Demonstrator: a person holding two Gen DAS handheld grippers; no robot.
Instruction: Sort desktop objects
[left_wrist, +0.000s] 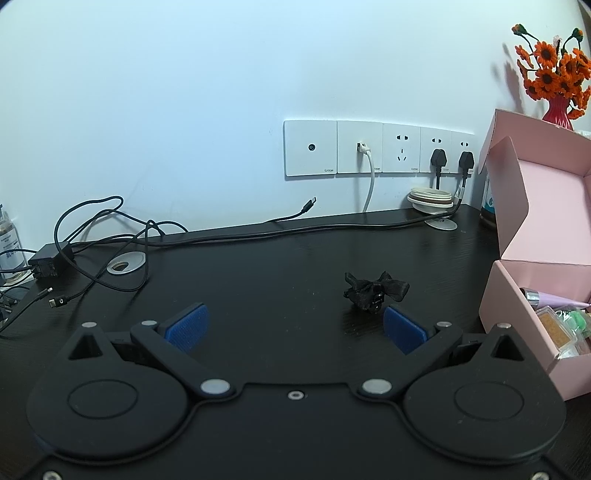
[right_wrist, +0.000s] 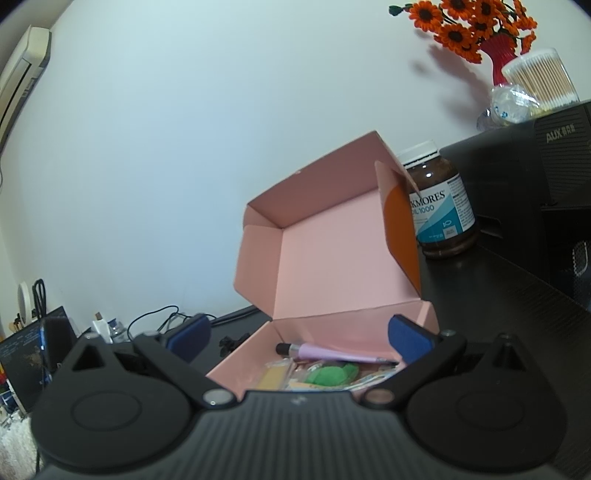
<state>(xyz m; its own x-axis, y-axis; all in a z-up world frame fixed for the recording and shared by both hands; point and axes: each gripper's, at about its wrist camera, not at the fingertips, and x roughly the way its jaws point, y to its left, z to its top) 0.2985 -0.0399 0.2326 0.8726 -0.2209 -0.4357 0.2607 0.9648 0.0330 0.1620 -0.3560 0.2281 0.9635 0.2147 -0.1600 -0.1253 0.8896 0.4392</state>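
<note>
Left gripper (left_wrist: 295, 326) and right gripper (right_wrist: 299, 338), matte black linkages, silver pivot screws, blue padded jaws, round housings

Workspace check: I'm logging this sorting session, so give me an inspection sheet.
Surface: black desk, mostly bare in the middle.
Job's things: black bow loose on desk; pink box open, holding purple pen and small packets.
Clutter: supplement bottle, stacked lids.
Grippers: left gripper open, empty; right gripper open, empty, facing the box.
Cables: black cables tangled far left; white cable plugged in.
Surroundings: wall sockets, orange flowers.
</note>
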